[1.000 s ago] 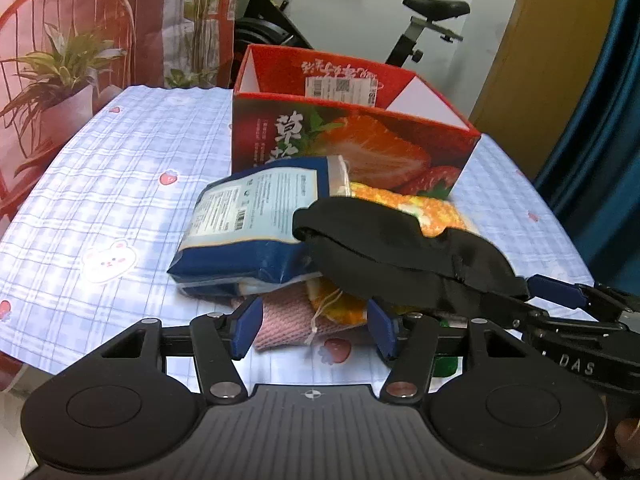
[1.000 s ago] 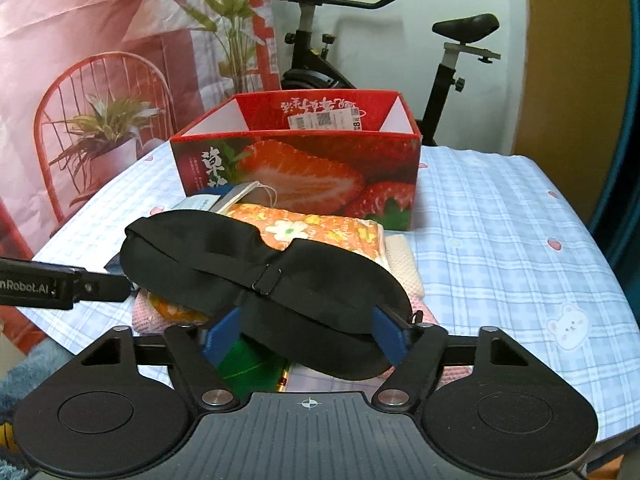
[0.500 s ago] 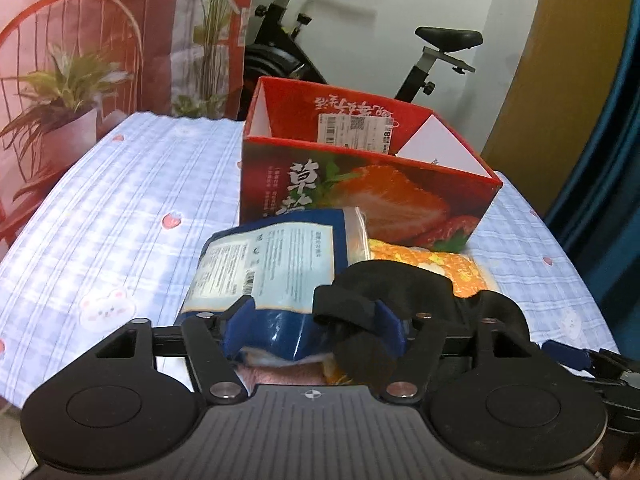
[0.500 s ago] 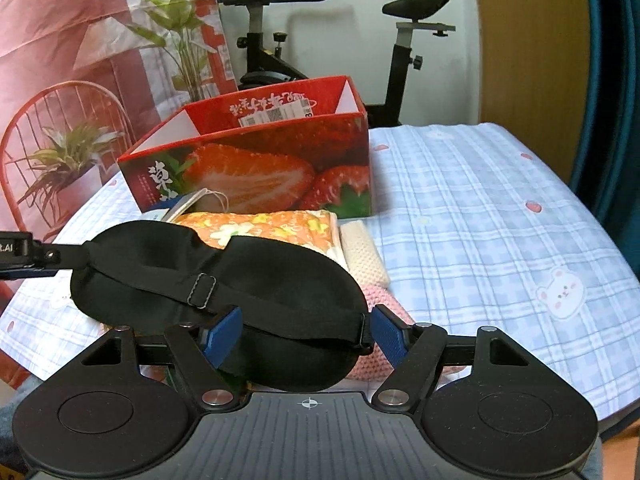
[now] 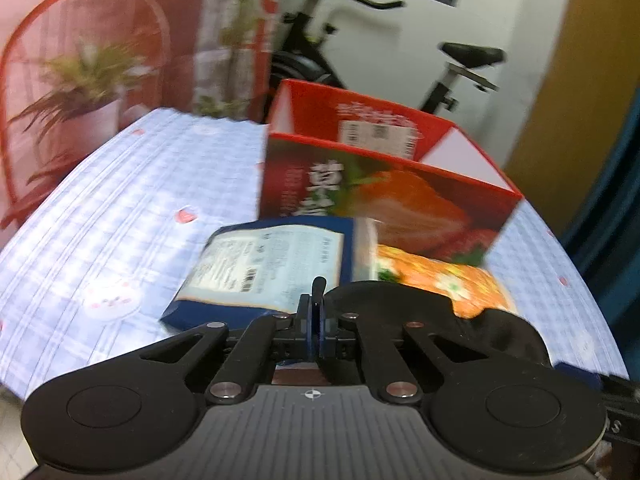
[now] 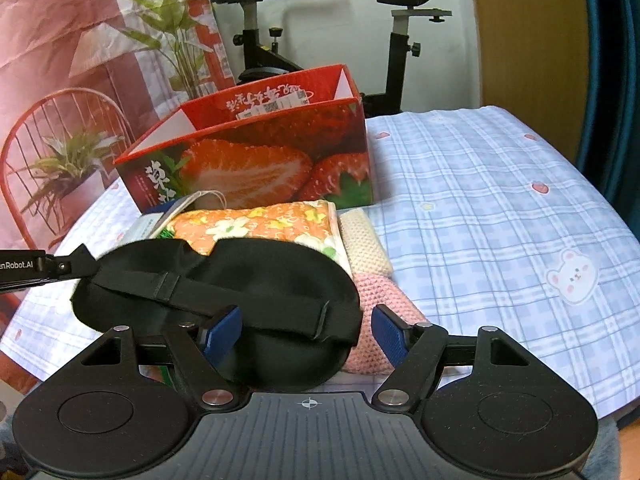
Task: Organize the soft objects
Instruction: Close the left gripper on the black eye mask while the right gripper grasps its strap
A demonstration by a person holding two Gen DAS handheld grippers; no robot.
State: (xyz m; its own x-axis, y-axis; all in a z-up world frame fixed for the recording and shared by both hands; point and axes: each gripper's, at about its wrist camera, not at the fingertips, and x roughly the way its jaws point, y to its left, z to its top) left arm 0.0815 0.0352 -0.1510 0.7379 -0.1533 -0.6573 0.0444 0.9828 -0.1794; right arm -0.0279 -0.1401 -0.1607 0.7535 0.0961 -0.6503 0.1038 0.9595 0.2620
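A black eye mask (image 6: 224, 276) lies on top of a pile of soft things in front of the open red strawberry box (image 6: 256, 160). My left gripper (image 6: 82, 258) comes in from the left, shut on the mask's left end. In the left wrist view its jaws (image 5: 316, 320) are pressed together, with a black sliver between them and the mask (image 5: 400, 304) just to the right. My right gripper (image 6: 306, 334) is open and straddles the mask's right end, its pads not pressing. Under the mask are an orange floral pack (image 6: 264, 224) and a blue packet (image 5: 272, 268).
A cream knit piece (image 6: 364, 244) and a pink knit piece (image 6: 380, 300) lie right of the pile. The checked tablecloth (image 6: 480, 220) stretches to the right. Behind the table stand an exercise bike (image 6: 396, 40) and a red chair with a plant (image 6: 60, 152).
My left gripper's jaws went from wide open to shut at the mask's left end, and its view is now blurred. The right gripper rolled a little and stayed open around the mask.
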